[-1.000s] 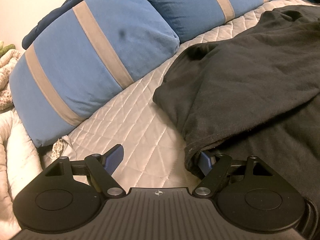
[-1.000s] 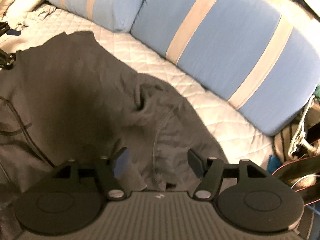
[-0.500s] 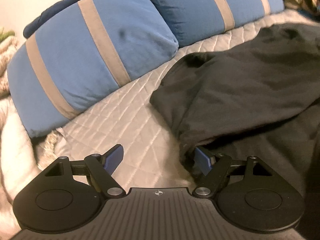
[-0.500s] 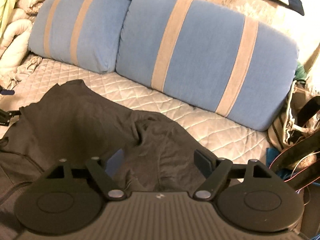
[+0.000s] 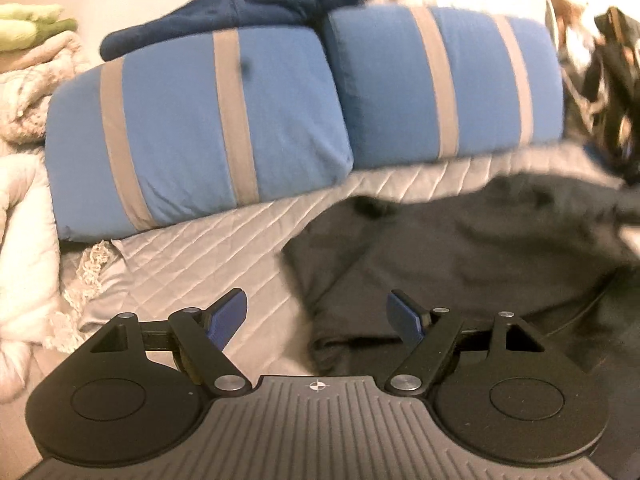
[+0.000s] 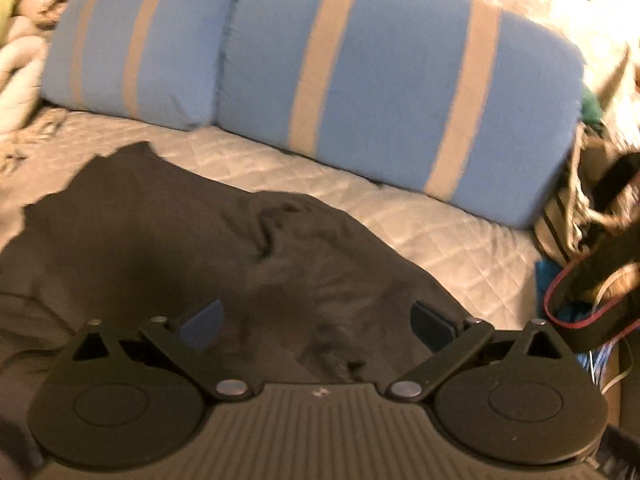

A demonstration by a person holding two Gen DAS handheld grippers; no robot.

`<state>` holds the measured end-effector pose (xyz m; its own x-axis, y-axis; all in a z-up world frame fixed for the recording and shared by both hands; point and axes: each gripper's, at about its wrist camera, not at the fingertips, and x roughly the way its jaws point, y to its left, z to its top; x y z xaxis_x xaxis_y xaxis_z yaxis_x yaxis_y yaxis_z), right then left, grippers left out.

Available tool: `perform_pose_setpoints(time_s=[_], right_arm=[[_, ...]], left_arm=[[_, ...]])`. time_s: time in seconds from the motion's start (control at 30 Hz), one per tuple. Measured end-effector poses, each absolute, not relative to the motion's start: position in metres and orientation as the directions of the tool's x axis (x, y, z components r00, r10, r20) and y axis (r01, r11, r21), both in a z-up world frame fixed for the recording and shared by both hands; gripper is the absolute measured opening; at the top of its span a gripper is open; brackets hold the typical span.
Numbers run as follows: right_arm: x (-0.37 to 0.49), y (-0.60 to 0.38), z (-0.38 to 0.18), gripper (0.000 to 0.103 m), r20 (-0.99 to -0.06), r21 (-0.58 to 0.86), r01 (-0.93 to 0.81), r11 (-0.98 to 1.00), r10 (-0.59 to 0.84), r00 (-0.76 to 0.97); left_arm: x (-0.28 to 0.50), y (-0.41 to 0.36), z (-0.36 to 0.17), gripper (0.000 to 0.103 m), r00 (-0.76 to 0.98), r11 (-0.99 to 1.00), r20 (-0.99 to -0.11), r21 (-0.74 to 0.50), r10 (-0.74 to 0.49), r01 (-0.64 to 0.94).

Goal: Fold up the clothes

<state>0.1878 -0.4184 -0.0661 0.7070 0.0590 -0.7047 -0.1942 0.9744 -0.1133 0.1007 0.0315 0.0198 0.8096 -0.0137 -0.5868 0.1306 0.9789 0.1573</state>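
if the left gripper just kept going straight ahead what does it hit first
Probably the left edge of the black garment, which lies between the open jaws of the left gripper. Beyond it come the quilted cover and the blue striped pillows. Depth is unclear.

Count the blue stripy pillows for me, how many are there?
2. One pillow lies on the left and the other pillow on the right, side by side behind the black garment. More could be hidden out of view.
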Motion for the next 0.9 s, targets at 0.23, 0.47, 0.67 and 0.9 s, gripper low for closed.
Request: perform_pose_setpoints(time_s=[0.23,0.47,0.67,0.9], right_arm=[[0.196,-0.465,-0.131,0.103,-0.689,-0.15,-0.012,0.989,-0.096,0.719],[0.192,-0.512,-0.187,0.103,-0.648,0.112,0.136,0.984,-0.032,0.761],[0.175,-0.521,-0.197,0.103,-0.555,0.164,0.064,0.984,0.039,0.831],[0.175,-0.522,-0.197,0.103,-0.551,0.179,0.063,0.982,0.047,0.833]], left_arm=[[0.075,-0.008,0.032,0.077,0.822,0.982,-0.556,0.059,-0.119,0.182],[0.07,-0.046,0.014,0.077,0.791,0.976,-0.586,-0.003,-0.177,0.216],[0.064,-0.063,-0.001,0.077,0.794,0.976,-0.594,0.067,-0.126,0.205],[0.061,-0.075,-0.004,0.077,0.804,0.971,-0.59,0.148,-0.068,0.19]])
